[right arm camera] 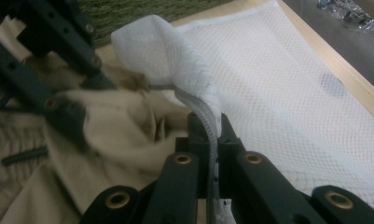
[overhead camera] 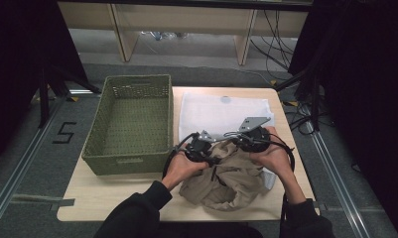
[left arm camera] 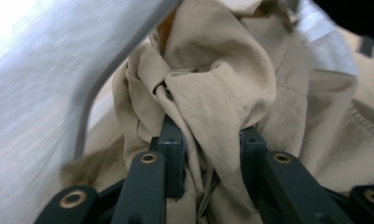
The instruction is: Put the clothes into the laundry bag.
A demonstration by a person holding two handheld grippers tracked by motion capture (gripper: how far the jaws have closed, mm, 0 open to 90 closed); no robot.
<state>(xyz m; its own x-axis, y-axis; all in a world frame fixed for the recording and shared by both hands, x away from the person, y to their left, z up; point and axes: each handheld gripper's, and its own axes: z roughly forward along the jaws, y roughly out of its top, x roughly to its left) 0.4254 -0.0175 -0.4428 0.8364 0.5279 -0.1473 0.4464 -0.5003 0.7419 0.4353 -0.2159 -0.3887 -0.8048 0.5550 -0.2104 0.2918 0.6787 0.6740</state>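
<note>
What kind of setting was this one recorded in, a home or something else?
Probably a lab or recording studio, not a home: the wooden table stands between black curtains, with floor rails, loose cables and a taped "5" on the floor.

On the counter (overhead camera: 102,196) before me, the basket (overhead camera: 128,124) sits to the left. The mesh bag (overhead camera: 221,111) lies right of it, toward the back. The crumpled garment (overhead camera: 226,181) lies in front, seemingly overlapping the bag's near edge, between my hands.
</note>
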